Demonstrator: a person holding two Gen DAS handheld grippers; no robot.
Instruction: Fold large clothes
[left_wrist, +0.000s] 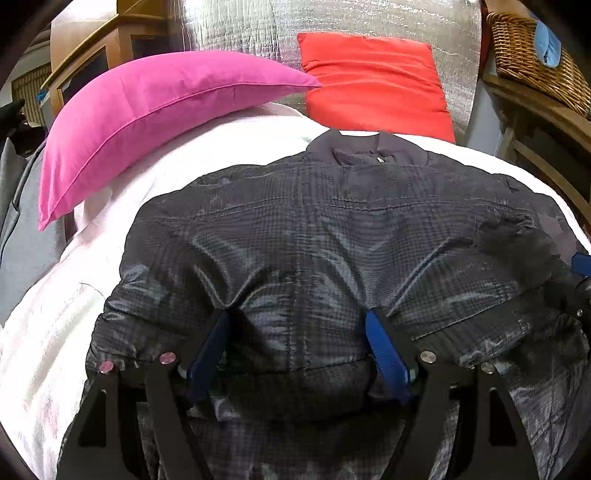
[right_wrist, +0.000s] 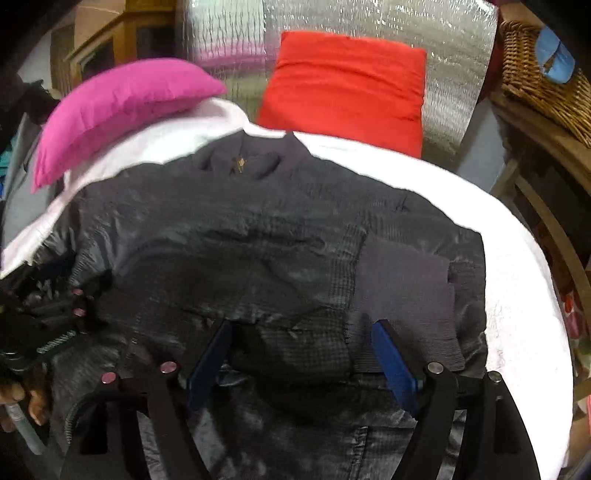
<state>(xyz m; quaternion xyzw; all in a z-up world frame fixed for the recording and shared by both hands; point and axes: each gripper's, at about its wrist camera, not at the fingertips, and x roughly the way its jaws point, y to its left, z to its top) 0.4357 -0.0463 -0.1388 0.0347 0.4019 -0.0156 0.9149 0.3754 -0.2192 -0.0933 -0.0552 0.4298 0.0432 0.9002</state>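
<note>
Bed (left_wrist: 55, 332): white cover, filling the lower and middle frame in both views; it carries everything below.

Jacket (left_wrist: 332, 240): dark checked, padded, spread flat across the middle of both views, collar toward the top centre, hem at the bottom edge under the cameras; a sleeve appears laid inward over the body at centre right of the right wrist view, its ribbed cuff (right_wrist: 406, 295) lying flat on the jacket; the opposite sleeve cannot be made out with certainty.

Pink cushion (left_wrist: 147, 118), upper left; red cushion (left_wrist: 373, 81), upper centre, propped against a silvery backing; wicker basket (left_wrist: 535, 55), upper right; none touching the jacket.

Left gripper (left_wrist: 299, 325): blue fingers (left_wrist: 388, 354) spread wide, tips resting on or just above a raised ridge of cloth near the hem; released, nothing pinched.

Right gripper (right_wrist: 303, 339): fingers (right_wrist: 395, 362) likewise spread, straddling the cloth beside the cuff; no grasp evident; that view is blurred.

Judgement: the sleeves-in stage seems done or nearly so; the step in hand is taking hold of the hem; the next move calls for both grippers to close on the hem edge together, then carry it up toward the collar evenly, lest the slippery padding slide or bunch.
</note>
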